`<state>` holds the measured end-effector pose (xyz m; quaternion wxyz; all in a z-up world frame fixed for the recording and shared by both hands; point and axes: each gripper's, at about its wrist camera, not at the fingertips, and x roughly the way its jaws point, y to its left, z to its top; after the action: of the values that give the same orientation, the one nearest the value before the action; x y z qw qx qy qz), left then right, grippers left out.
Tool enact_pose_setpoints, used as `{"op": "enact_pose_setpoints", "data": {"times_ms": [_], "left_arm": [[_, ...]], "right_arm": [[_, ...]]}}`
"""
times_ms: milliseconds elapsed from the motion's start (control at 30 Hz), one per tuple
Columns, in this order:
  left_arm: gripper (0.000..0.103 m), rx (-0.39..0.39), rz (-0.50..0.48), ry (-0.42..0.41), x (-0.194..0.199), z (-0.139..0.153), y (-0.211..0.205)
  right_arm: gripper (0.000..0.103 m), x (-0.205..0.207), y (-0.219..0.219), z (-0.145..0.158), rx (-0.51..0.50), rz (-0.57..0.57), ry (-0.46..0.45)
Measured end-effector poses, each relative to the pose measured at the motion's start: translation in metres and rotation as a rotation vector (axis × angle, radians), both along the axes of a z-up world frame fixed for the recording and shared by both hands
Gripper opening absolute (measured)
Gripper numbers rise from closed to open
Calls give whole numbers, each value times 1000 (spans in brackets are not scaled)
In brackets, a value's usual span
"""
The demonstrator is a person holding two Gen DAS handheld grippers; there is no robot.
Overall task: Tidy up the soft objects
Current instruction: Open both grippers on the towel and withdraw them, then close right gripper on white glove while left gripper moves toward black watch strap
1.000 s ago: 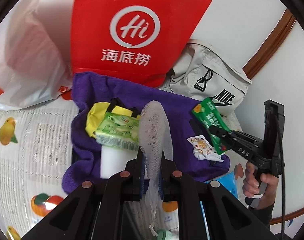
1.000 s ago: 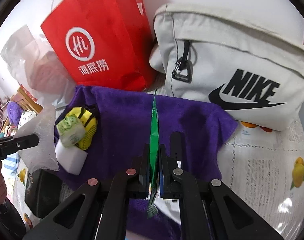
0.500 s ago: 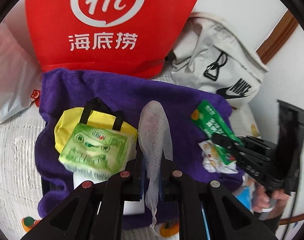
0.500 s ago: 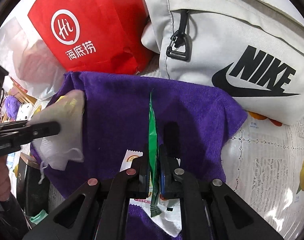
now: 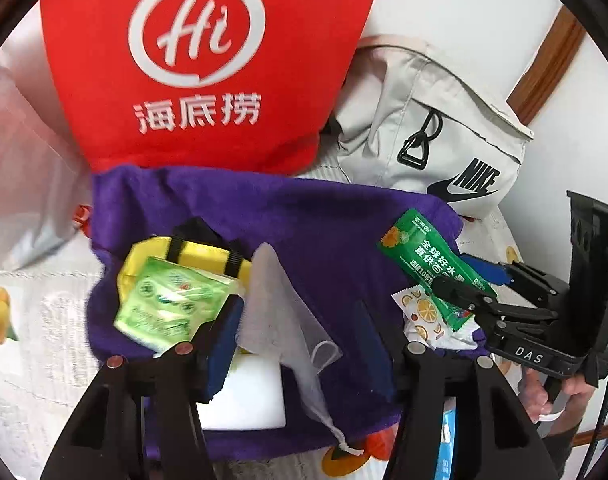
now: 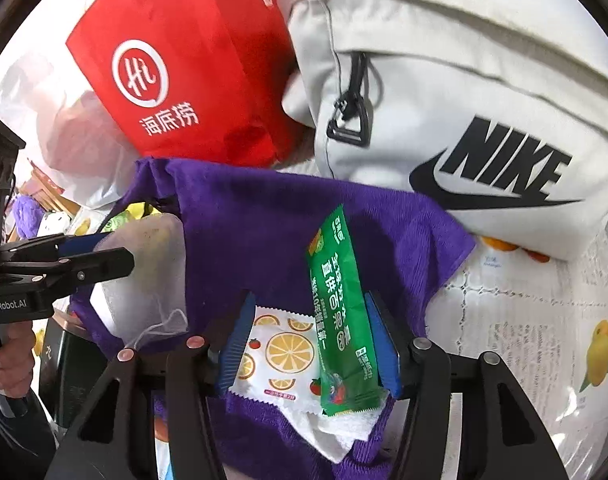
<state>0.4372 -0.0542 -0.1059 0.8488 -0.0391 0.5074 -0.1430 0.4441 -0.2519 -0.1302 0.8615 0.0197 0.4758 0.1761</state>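
Note:
A purple towel [image 5: 304, 216] lies spread on the table, also in the right wrist view [image 6: 263, 216]. My left gripper [image 5: 304, 328] is open; a white mesh pouch [image 5: 279, 312] leans against its left finger over a white sponge block [image 5: 243, 396]. A yellow bag [image 5: 195, 252] and a green tissue pack [image 5: 167, 300] lie at the towel's left. My right gripper [image 6: 312, 344] is open; a green snack packet [image 6: 338, 304] rests between its fingers, over an orange-print sachet [image 6: 279, 356].
A red paper bag [image 5: 207, 60] and a grey Nike bag [image 5: 436, 136] stand behind the towel. A white plastic bag [image 5: 19, 152] is at the left. The tablecloth [image 6: 536, 320] has bird prints.
Both grippers have opened. The mesh pouch and the green packet, gripped before, now lie loose between the fingers. Both grippers moved closer to the towel.

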Motion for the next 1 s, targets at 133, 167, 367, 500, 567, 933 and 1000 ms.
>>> {"op": "enact_pose_setpoints", "data": {"times_ms": [133,167,367,500,567,933,1000], "left_arm": [[57,28,12,-32,-13,17,9],[57,27,15,-40,-17,20,13],[57,5,44,-129,-56,43,33],[57,8,73,-176,-88,51,42],[57,-7,64,-153,-106,53,49],[57,-42,90,-68,-198,23,76],[57,-57,92,-54,-212,14,82]], "right_arm": [[61,-7,-1,11,-45,-12,-38],[61,-10,-3,15,-48,-19,-45],[63,-41,-7,39,-40,-25,-76],[64,-78,-1,55,-20,-24,-121],[64,-100,2,59,-3,-24,-127],[64,-218,33,41,35,80,-87],[64,-238,44,34,26,104,-81]]}}
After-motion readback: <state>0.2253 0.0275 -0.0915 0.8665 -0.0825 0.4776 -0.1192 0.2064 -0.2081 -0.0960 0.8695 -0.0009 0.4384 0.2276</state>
